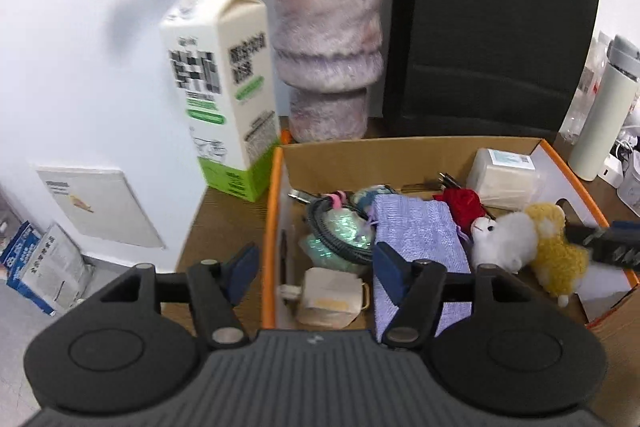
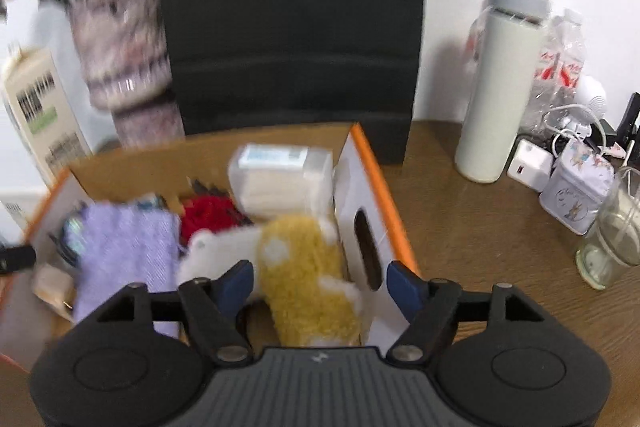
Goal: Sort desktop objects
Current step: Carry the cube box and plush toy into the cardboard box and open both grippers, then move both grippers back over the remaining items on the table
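Observation:
An open cardboard box with an orange rim [image 1: 272, 227] [image 2: 376, 163] holds a lilac knitted pouch [image 1: 416, 227] [image 2: 124, 243], a red fuzzy item [image 1: 462, 201] [image 2: 206, 213], a white and yellow plush toy [image 1: 540, 239] [image 2: 304, 267], a clear plastic case [image 1: 504, 175] [image 2: 280, 175], coiled cable [image 1: 340, 239] and a small beige box [image 1: 328, 297]. My left gripper [image 1: 316, 269] hangs open over the box's left wall, with nothing between its fingers. My right gripper [image 2: 320, 279] stands open above the plush toy's yellow part, and its pads are not pressing it.
On the wooden desk [image 2: 480, 227] a milk carton [image 1: 224, 87], a furry vase with a plant [image 1: 328, 47] and a black paper bag [image 1: 492, 27] stand behind the box. To the right are a white flask [image 2: 496, 99], a charger [image 2: 528, 163], a tin [image 2: 576, 187] and a glass [image 2: 612, 243].

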{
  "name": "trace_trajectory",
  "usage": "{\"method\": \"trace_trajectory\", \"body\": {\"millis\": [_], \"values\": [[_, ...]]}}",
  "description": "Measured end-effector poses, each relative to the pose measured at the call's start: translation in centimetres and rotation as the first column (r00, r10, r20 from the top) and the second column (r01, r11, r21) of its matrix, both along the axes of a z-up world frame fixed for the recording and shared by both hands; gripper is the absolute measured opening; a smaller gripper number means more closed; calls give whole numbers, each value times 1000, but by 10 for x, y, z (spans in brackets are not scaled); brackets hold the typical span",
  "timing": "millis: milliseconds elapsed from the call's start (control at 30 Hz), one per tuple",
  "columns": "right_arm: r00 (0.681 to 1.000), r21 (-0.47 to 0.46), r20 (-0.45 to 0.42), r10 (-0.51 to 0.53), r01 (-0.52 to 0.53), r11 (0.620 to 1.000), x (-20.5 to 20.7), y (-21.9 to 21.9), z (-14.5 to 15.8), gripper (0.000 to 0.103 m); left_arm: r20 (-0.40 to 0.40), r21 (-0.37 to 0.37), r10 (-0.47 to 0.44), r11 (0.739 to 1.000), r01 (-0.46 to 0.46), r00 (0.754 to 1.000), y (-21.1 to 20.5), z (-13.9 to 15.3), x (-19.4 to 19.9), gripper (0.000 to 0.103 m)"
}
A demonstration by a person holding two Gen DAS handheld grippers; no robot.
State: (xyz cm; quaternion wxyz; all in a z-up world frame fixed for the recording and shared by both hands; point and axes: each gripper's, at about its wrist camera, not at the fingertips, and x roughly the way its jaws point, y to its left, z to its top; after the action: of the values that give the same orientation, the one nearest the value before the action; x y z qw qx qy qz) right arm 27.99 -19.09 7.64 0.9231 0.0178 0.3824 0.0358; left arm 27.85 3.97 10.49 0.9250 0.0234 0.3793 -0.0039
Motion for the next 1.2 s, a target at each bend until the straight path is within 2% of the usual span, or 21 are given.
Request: {"method": "trace_trajectory", "body": {"millis": [200, 367, 500, 600, 833, 1000, 1100, 1200], "values": [[999, 20, 38, 3, -4, 1000, -21, -17, 46, 75, -39, -6, 14, 1000, -14, 999, 4, 13, -25, 74], [998, 5, 41, 40, -40, 999, -50, -25, 52, 77, -38, -8, 4, 1000, -4, 999, 0, 14, -55, 86], [995, 13, 62, 76, -77, 997, -87, -33, 40, 78, -14, -46, 88, 995, -88, 996, 4, 6, -98, 89], [990, 39, 82, 118, -122, 992, -125, -41, 23, 78, 30, -84, 86, 993, -83, 996, 3, -1, -136, 94], [978, 20, 125, 166, -169, 985, -212, -45, -15, 78, 124, -71, 66, 996, -58, 990, -11, -35, -234, 97], [968, 67, 148, 201, -213, 975, -273, -51, -40, 78, 132, -54, 35, 998, -28, 991, -26, -67, -297, 97], [963, 106, 157, 219, -237, 966, -302, -55, -49, 78, 106, -62, 17, 998, -11, 994, -30, -80, -322, 97], [955, 67, 175, 241, -256, 964, -321, -52, -55, 78, 92, -44, -5, 999, 9, 996, -34, -88, -333, 96]]}}
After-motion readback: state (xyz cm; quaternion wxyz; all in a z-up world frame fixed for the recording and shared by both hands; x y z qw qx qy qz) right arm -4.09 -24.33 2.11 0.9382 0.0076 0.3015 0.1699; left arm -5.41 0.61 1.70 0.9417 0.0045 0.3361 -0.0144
